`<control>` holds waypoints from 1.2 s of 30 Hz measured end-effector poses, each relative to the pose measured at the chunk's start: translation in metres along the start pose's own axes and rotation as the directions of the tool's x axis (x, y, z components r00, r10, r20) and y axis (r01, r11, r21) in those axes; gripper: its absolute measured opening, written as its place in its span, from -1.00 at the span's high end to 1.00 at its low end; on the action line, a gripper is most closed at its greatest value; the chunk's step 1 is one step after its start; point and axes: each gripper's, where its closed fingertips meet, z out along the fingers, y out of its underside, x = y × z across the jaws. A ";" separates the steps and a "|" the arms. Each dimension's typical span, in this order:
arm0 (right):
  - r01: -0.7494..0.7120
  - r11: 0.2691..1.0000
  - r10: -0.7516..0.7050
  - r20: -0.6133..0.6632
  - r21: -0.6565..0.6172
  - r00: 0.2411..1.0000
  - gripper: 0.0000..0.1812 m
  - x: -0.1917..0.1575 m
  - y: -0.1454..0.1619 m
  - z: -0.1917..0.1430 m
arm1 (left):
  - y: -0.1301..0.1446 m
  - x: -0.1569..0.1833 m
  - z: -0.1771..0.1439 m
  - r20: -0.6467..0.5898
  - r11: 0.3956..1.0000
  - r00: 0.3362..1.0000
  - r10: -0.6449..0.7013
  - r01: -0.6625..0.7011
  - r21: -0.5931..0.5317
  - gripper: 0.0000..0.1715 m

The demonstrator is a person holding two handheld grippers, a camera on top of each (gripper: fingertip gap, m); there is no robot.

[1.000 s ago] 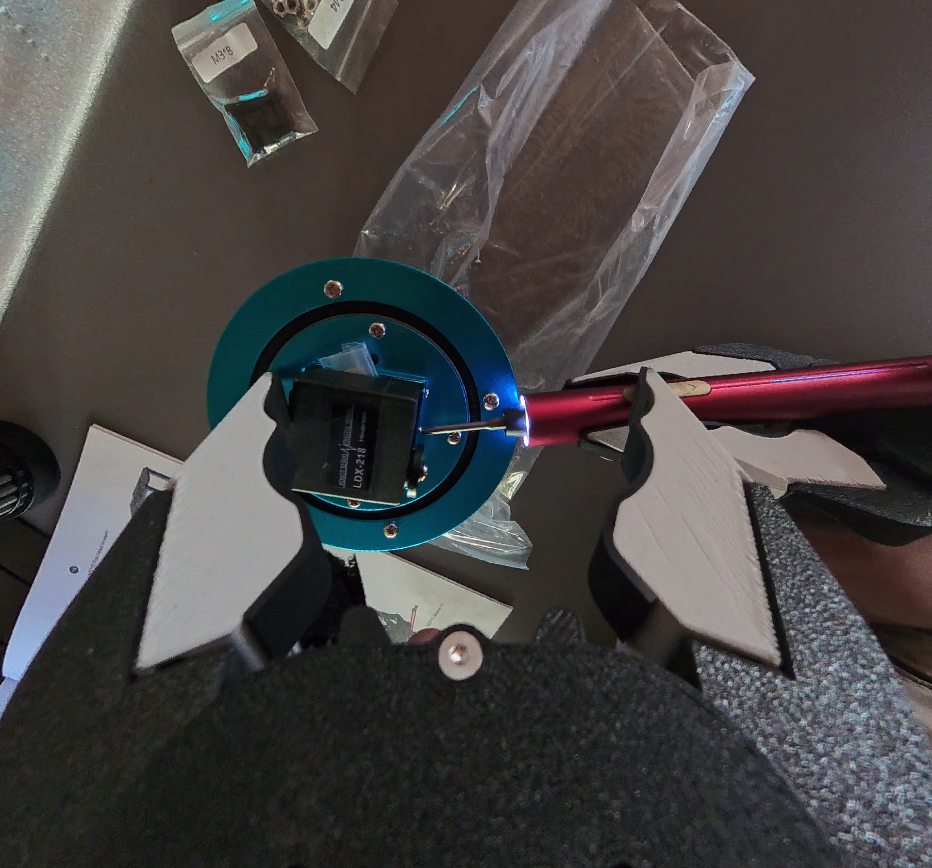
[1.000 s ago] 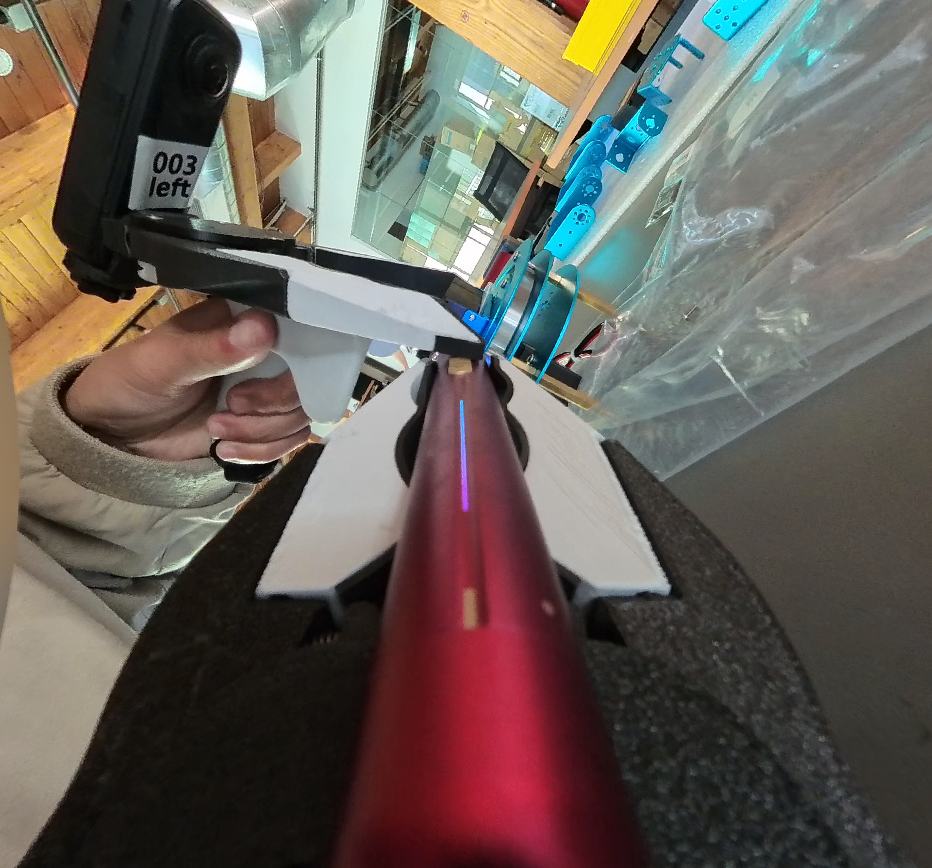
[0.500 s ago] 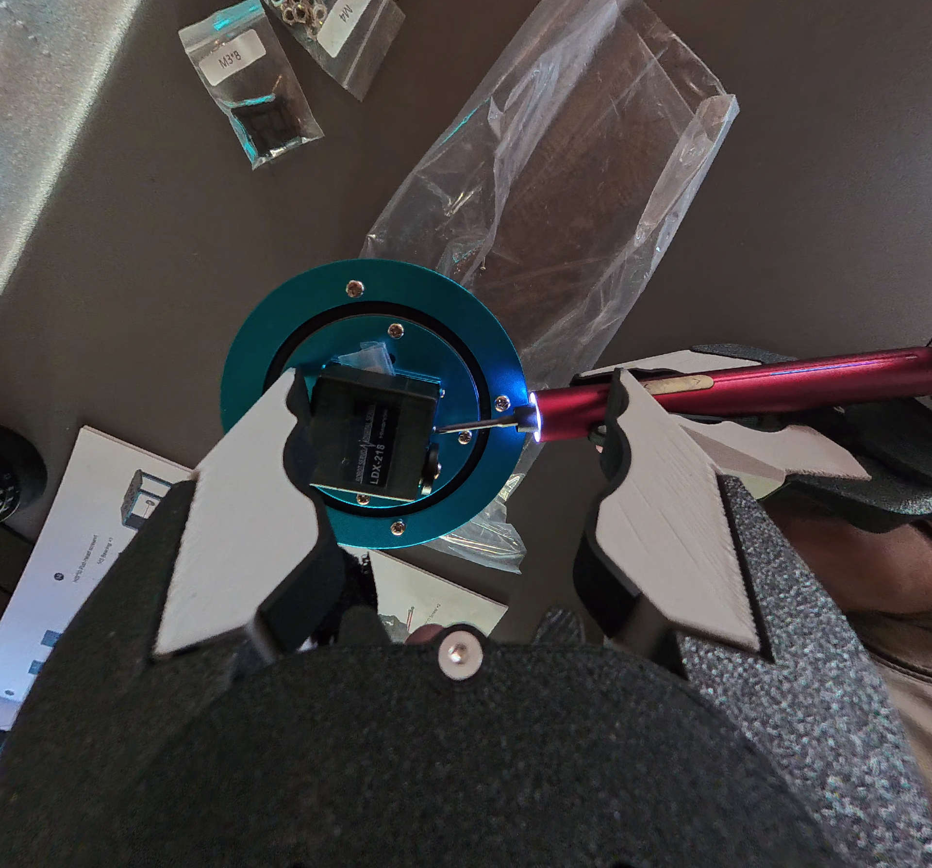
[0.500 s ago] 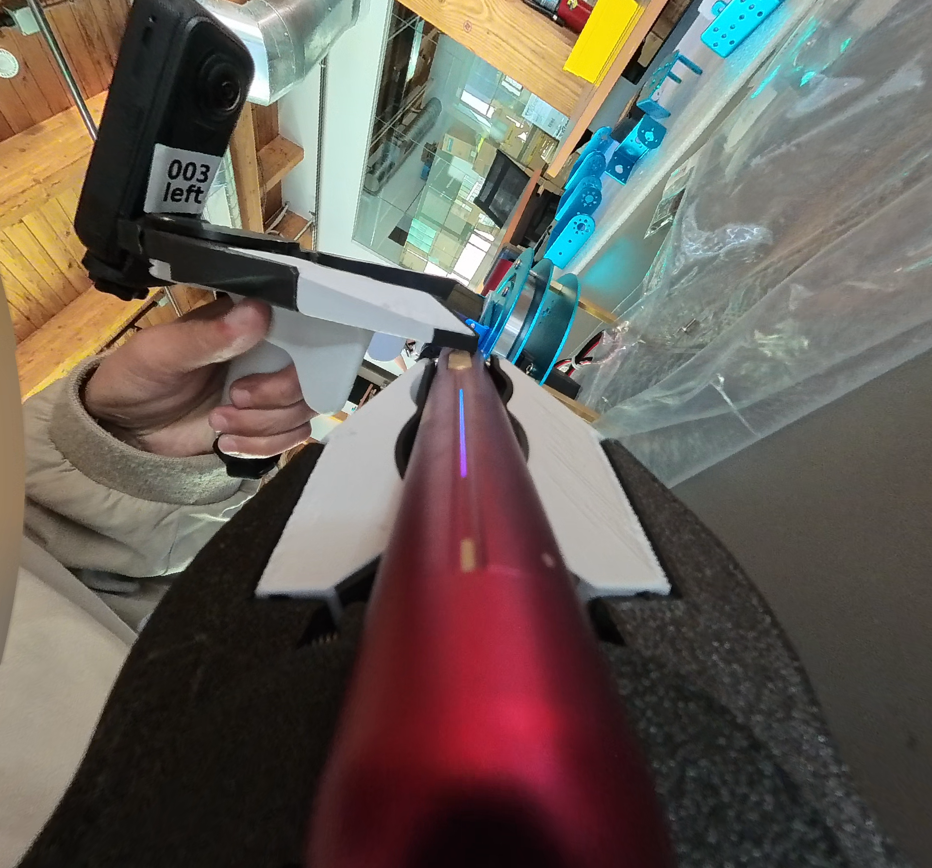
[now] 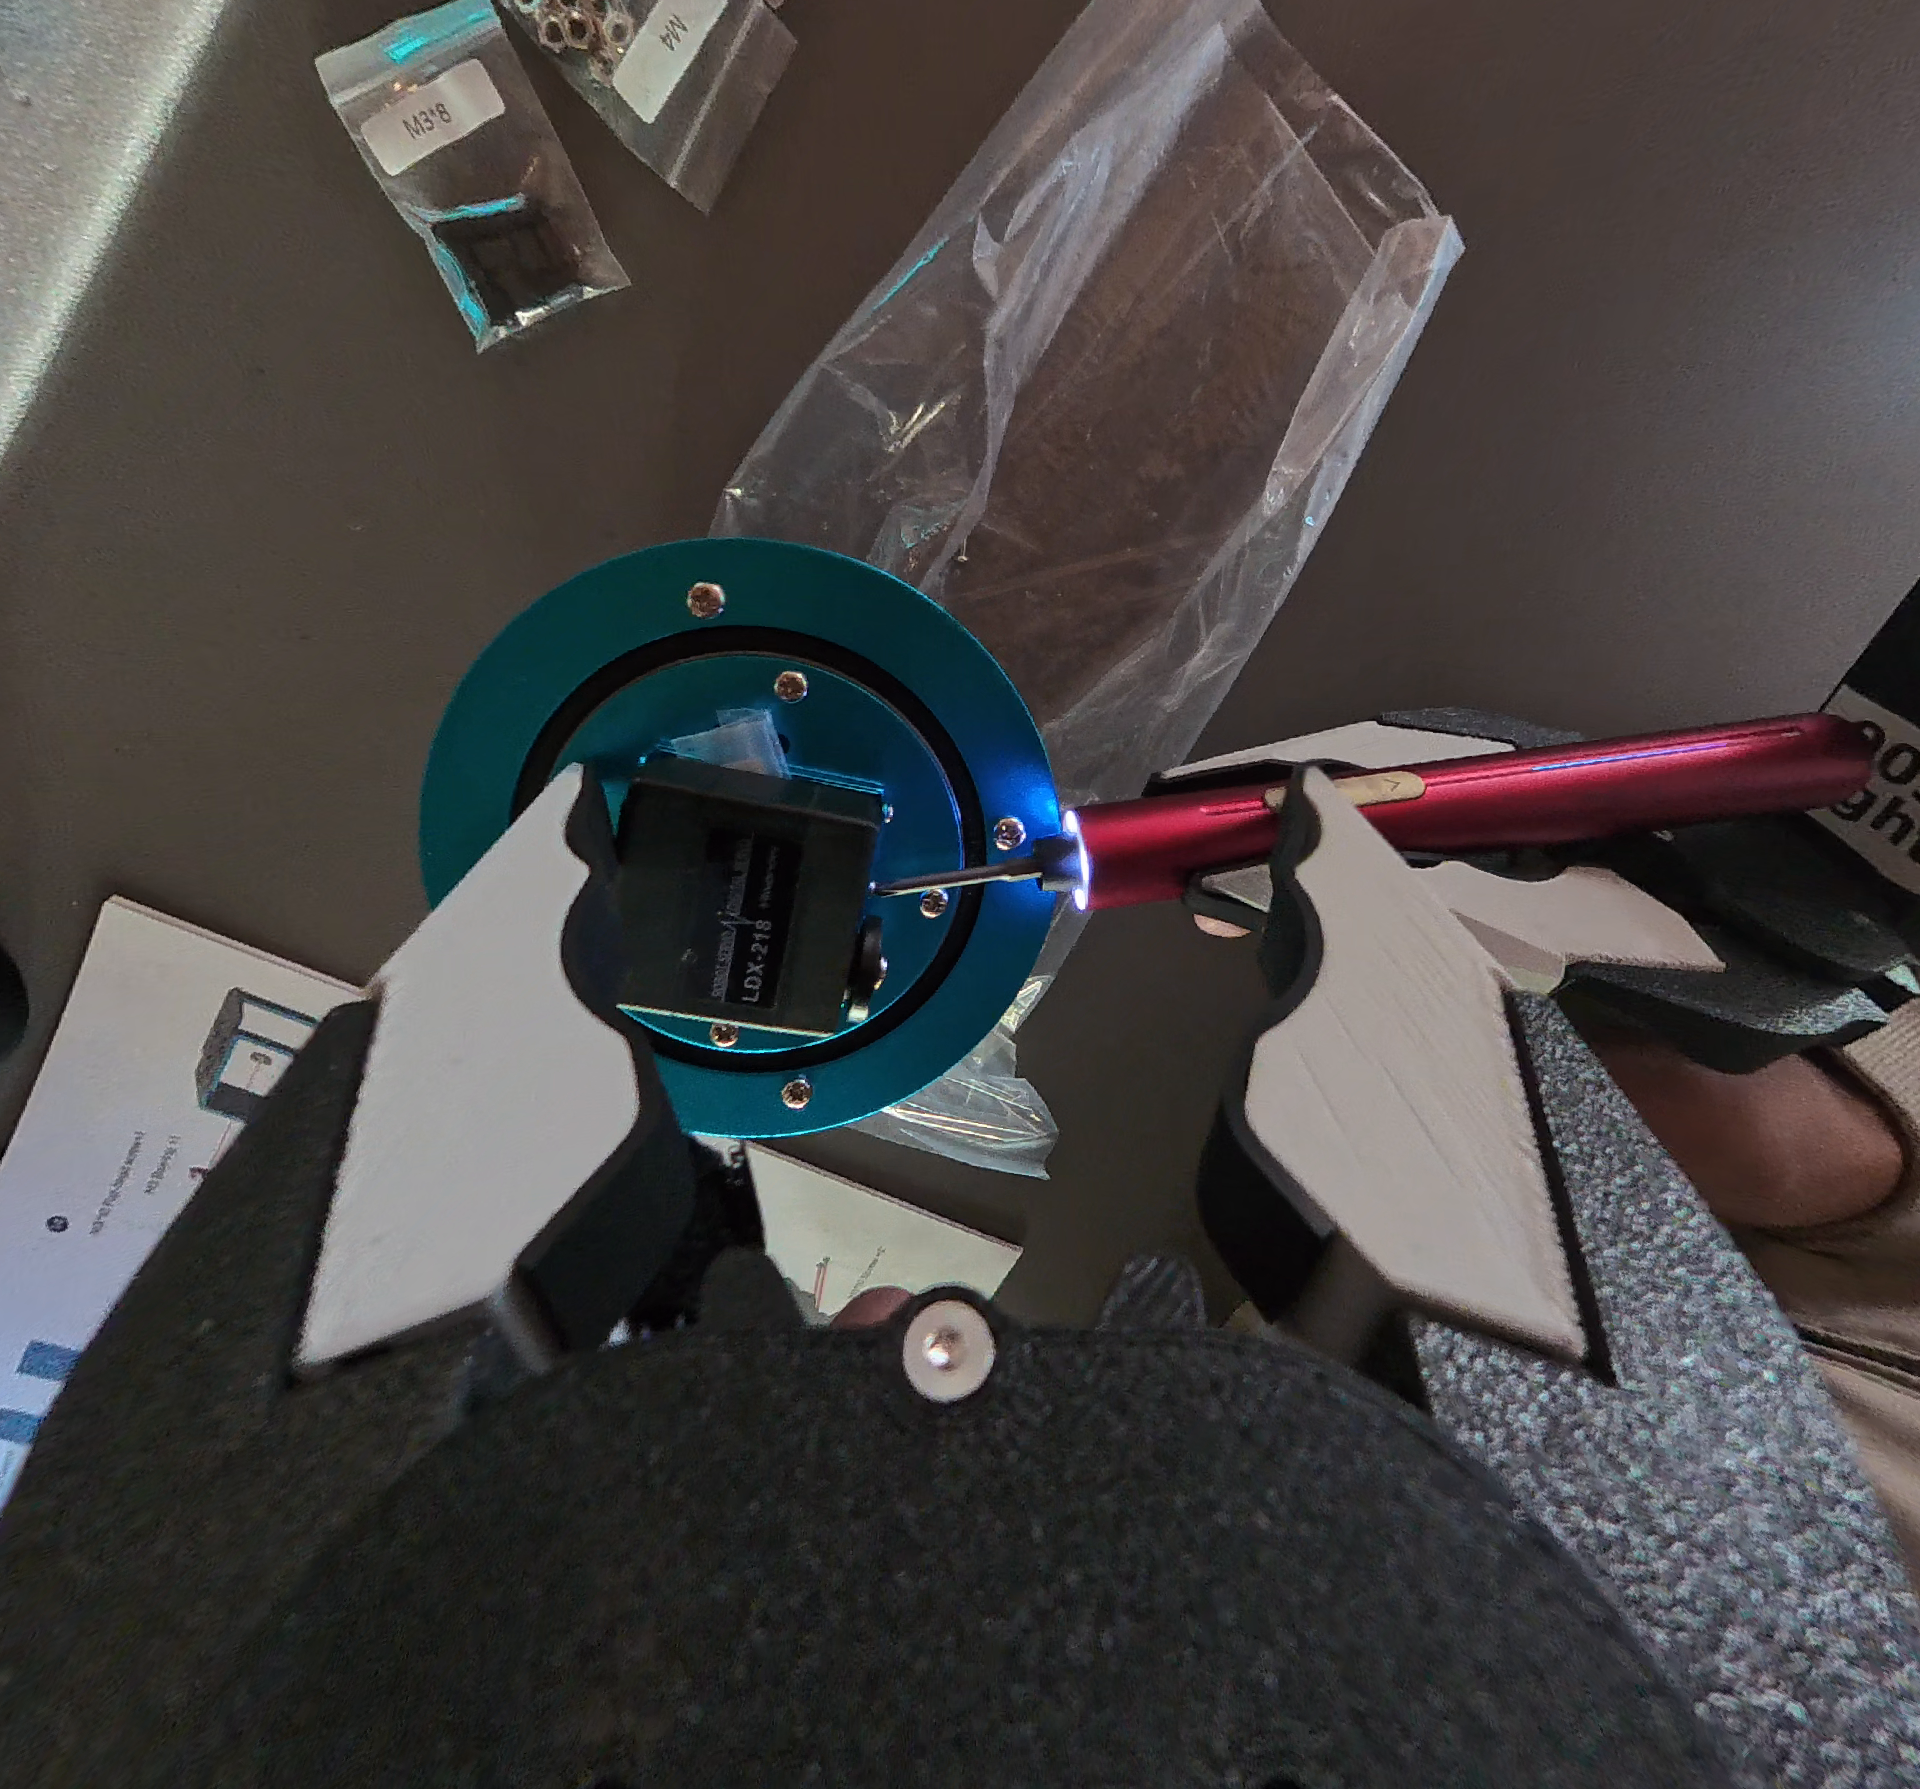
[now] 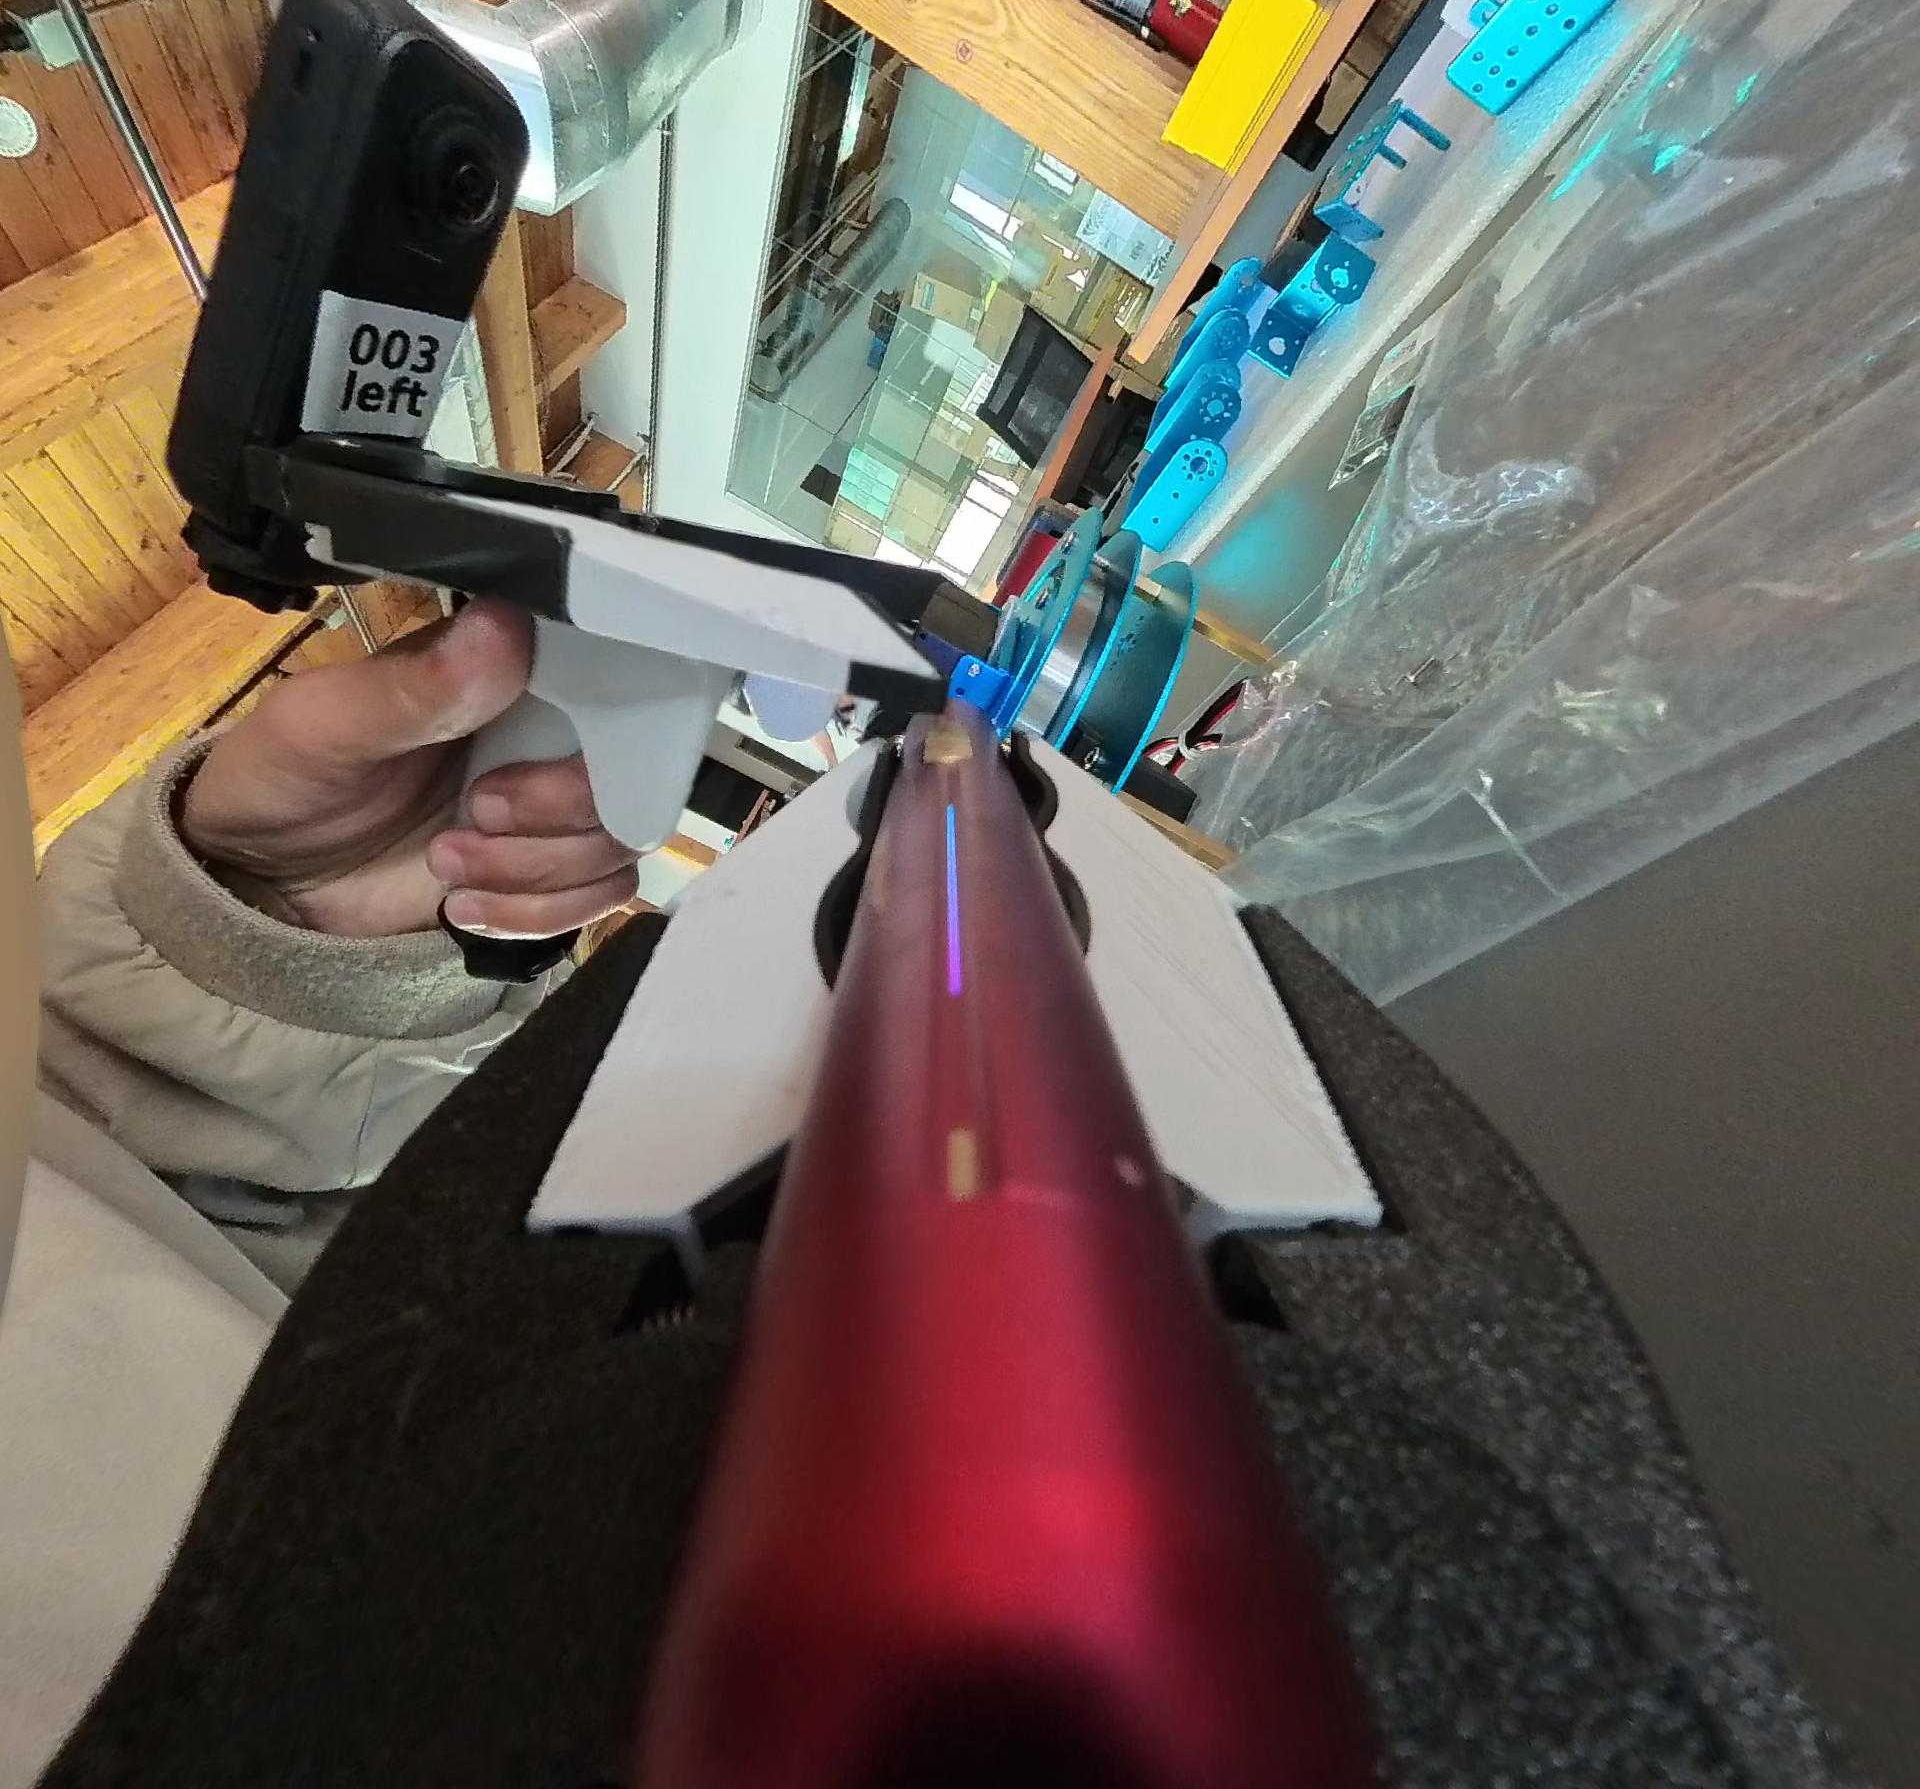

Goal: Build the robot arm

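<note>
Left gripper [image 5: 930, 892] gapes wide, its left finger touching the black servo [image 5: 743, 903] on the teal ring base [image 5: 499, 763]. From three o'clock, right gripper [image 6: 956, 752] clamps the lit red electric screwdriver [image 5: 1455, 804], bit at the servo's edge.

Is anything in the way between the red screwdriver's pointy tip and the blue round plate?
Nothing visible is. The red screwdriver has its thin bit right at the blue round plate, beside the black box. The clear bag lies behind the plate.
</note>
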 end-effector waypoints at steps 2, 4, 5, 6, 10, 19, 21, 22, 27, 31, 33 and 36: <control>0.000 1.000 0.000 -0.001 -0.001 1.000 0.77 0.000 0.000 0.000 | 0.001 0.000 0.001 0.010 1.000 1.000 0.019 -0.019 0.002 -0.46; -0.002 1.000 0.002 0.000 -0.002 1.000 0.77 0.000 0.000 0.000 | 0.001 0.000 0.001 0.013 1.000 1.000 0.024 -0.024 0.005 -0.47; -0.003 1.000 0.003 0.001 -0.003 1.000 0.77 0.000 0.000 0.000 | 0.001 0.000 0.001 0.015 1.000 1.000 0.026 -0.026 0.005 -0.47; -0.006 1.000 0.006 0.001 -0.003 1.000 0.77 0.000 0.001 0.000 | 0.001 0.000 0.001 0.018 1.000 0.999 0.027 -0.027 0.006 -0.47; -0.004 1.000 0.004 0.000 -0.004 1.000 0.77 0.001 0.001 0.000 | 0.001 -0.001 0.001 0.028 0.999 0.999 0.032 -0.032 0.014 -0.47; -0.007 1.000 0.007 0.000 -0.012 1.000 0.77 0.001 0.002 0.001 | 0.002 -0.001 0.002 0.036 0.999 0.998 0.052 -0.052 0.006 -0.48; -0.012 1.000 0.012 0.001 -0.014 1.000 0.77 0.001 0.002 0.001 | 0.002 -0.001 0.002 0.035 0.999 0.998 0.052 -0.052 0.007 -0.47; -0.012 1.000 0.012 0.001 -0.015 1.000 0.77 0.001 0.002 0.001 | 0.002 -0.001 0.002 0.033 0.999 0.998 0.050 -0.050 0.006 -0.47; 0.003 1.000 -0.003 0.002 -0.015 1.000 0.77 0.000 0.002 0.001 | 0.001 -0.001 0.000 0.011 0.999 0.999 0.035 -0.035 0.003 -0.46; 0.005 1.000 -0.005 0.028 -0.013 1.000 0.77 -0.006 -0.001 -0.005 | -0.014 -0.019 -0.022 0.030 0.996 1.000 0.010 -0.013 0.085 -0.26; 0.024 1.000 -0.024 0.014 -0.006 1.000 0.78 -0.005 -0.007 -0.012 | -0.020 -0.039 -0.045 0.136 0.986 0.991 0.021 -0.043 0.162 -0.21; 0.150 0.989 -0.150 0.007 0.004 0.989 0.78 -0.008 -0.024 -0.029 | -0.015 -0.041 -0.077 0.191 0.958 0.981 0.043 -0.095 0.270 -0.01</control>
